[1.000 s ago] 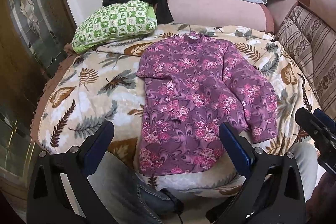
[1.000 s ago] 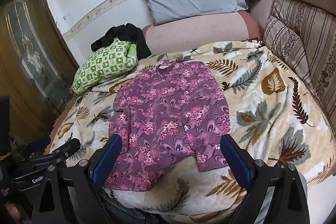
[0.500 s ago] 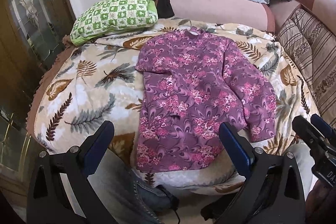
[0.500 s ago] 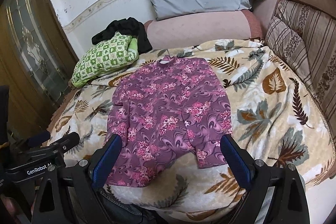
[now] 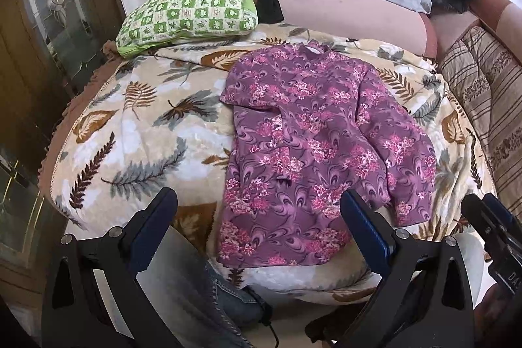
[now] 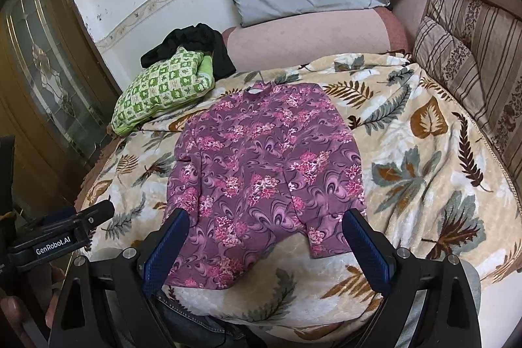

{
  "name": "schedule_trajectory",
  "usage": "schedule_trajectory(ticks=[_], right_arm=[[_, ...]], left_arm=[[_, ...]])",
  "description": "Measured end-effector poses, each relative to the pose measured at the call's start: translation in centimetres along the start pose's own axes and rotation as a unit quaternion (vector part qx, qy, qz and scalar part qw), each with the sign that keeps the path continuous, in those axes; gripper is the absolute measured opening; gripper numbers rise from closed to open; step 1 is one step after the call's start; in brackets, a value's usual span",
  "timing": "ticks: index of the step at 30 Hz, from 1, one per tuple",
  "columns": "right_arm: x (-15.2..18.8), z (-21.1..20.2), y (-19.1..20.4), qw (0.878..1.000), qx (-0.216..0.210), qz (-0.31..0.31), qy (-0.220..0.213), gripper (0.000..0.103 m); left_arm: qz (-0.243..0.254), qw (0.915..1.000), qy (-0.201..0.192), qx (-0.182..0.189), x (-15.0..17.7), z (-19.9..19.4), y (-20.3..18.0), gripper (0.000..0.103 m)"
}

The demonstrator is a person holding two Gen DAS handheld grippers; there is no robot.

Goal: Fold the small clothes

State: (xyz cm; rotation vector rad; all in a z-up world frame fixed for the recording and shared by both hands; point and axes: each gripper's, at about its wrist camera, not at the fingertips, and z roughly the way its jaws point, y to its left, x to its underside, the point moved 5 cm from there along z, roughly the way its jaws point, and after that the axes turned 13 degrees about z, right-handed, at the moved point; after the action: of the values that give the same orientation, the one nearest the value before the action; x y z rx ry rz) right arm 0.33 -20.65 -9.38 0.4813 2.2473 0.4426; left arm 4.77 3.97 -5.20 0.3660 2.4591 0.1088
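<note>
easing nearer, both cameras are seeing the purple floral long-sleeved top (image 5: 313, 149) growing larger; left gripper (image 5: 257, 227) and right gripper (image 6: 264, 242) are gaping wide, empty, its hem at 12 o'clock, folding unstarted.

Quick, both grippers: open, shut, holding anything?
Left gripper: open, holding nothing, above the purple floral shirt.
Right gripper: open, holding nothing.

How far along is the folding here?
Early. Done: purple floral top spread on the leaf-print blanket, both sleeves tucked over the body. In hand: nothing; left gripper and right gripper hover open near the hem. Left: folding the body.
</note>
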Motion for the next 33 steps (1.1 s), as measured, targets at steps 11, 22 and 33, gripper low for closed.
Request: schedule_trajectory(ticks=[11, 22, 33], right_arm=[[0.0, 0.2, -0.2, 1.0, 0.0, 0.005, 0.005, 0.094], [0.1, 0.3, -0.3, 1.0, -0.001, 0.002, -0.002, 0.094], [0.2, -0.2, -0.1, 0.999, -0.018, 0.027, -0.016, 0.094]], left_arm=[[0.004, 1.0, 0.003, 0.006, 0.2, 0.2, -0.7, 0.1], [0.004, 0.9999, 0.007, 0.006, 0.2, 0.3, -0.8, 0.1], [0.024, 0.999, 0.016, -0.035, 0.4, -2.0, -0.2, 0.1]])
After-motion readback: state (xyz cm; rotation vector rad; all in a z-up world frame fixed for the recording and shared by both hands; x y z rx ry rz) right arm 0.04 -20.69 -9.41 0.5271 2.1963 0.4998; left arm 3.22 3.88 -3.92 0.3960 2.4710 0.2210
